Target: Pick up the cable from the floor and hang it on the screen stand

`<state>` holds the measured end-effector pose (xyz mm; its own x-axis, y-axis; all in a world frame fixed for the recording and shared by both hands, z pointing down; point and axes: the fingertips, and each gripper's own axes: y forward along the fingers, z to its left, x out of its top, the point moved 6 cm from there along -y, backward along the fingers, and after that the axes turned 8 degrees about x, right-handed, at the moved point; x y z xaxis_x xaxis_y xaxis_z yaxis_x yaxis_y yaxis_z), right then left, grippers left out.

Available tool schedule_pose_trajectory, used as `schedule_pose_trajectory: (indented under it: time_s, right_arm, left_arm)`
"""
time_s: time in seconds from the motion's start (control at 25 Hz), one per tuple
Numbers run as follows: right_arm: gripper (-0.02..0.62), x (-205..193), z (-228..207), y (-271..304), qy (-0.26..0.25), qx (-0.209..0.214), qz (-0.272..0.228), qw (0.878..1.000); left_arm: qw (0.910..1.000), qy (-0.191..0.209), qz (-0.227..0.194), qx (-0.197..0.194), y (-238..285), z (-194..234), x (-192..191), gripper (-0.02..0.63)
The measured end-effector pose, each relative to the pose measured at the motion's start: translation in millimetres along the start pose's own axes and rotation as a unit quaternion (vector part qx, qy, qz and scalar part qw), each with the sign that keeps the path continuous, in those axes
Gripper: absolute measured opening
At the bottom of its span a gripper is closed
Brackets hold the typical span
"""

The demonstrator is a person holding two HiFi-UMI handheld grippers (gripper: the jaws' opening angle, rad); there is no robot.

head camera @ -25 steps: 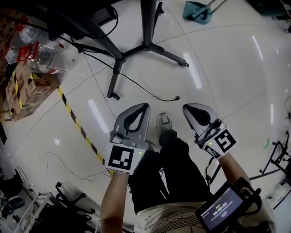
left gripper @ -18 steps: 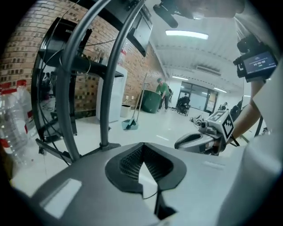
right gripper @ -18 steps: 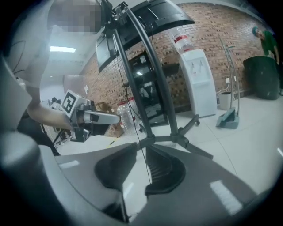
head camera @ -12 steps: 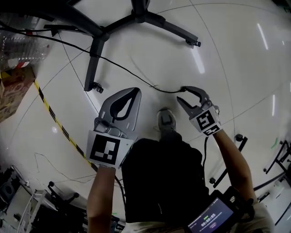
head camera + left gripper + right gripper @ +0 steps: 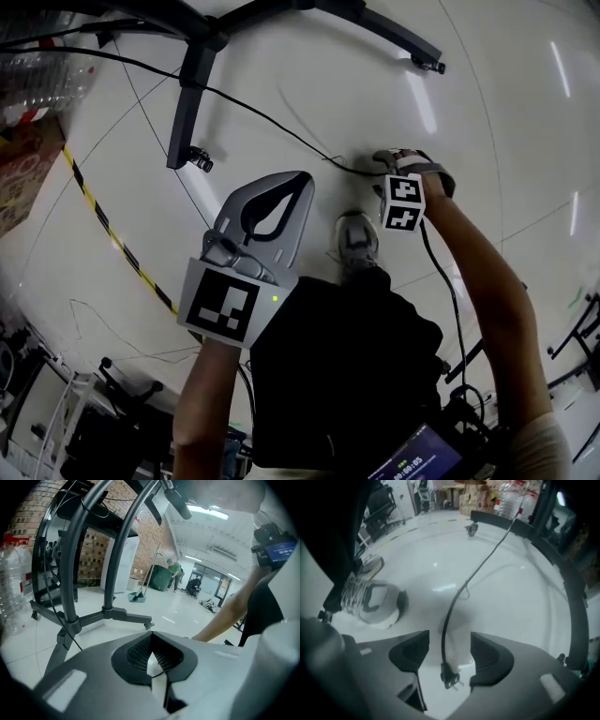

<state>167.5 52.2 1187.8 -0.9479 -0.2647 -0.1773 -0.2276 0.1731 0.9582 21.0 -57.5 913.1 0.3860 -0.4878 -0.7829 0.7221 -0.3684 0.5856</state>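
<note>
Right gripper view: the black cable [image 5: 451,616] lies on the white floor [image 5: 511,602], its plug end low in frame between the opening jaws of the right gripper [image 5: 449,643], untouched by either pad. Head view, centre: the left gripper [image 5: 295,183], jaws pressed together, empty; screen stand [image 5: 192,103] upper left.

Left arm [image 5: 208,403]: bare forearm rising from the lower left of the head view; wrist straight
Left gripper [image 5: 296,183]: held at centre left, tips pointing to the upper right; jaws pressed together at their tips
Right arm [image 5: 473,272]: bare; stretched from the lower right up to the upper centre
Right gripper [image 5: 397,161]: at upper centre, pointing away, marker cube facing up; jaws opening, wide apart; the cable [image 5: 452,606] end lies between them, touching neither pad
</note>
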Motion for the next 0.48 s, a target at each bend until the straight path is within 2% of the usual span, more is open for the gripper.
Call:
schedule_pose_trajectory:
  time_s: [0.08,0.2,0.28,0.44,0.48]
  right_arm:
    - [0.278,17,-4,4,0.005,0.01,0.0,1.0]
    - [0.293,24,-1,16,-0.011,0.024,0.035,0.999]
    - [0.283,19,1,14,-0.01,0.021,0.024,0.999]
    - [0.19,16,8,13,0.035,0.007,0.003,0.999]
    - [0.146,15,9,14,0.053,0.008,-0.005,0.999]
  left_arm:
    - [1.0,-0.004,-0.001,-0.001,3,0,-1,0.02]
    - [0.9999,-0.013,-0.008,0.007,3,5,0,0.02]
    - [0.9997,-0.019,-0.015,0.009,-1,7,3,0.02]
    - [0.9995,-0.026,-0.012,0.013,-6,6,-8,0.02]
    - [0.9993,-0.032,-0.009,0.016,-6,6,-12,0.02]
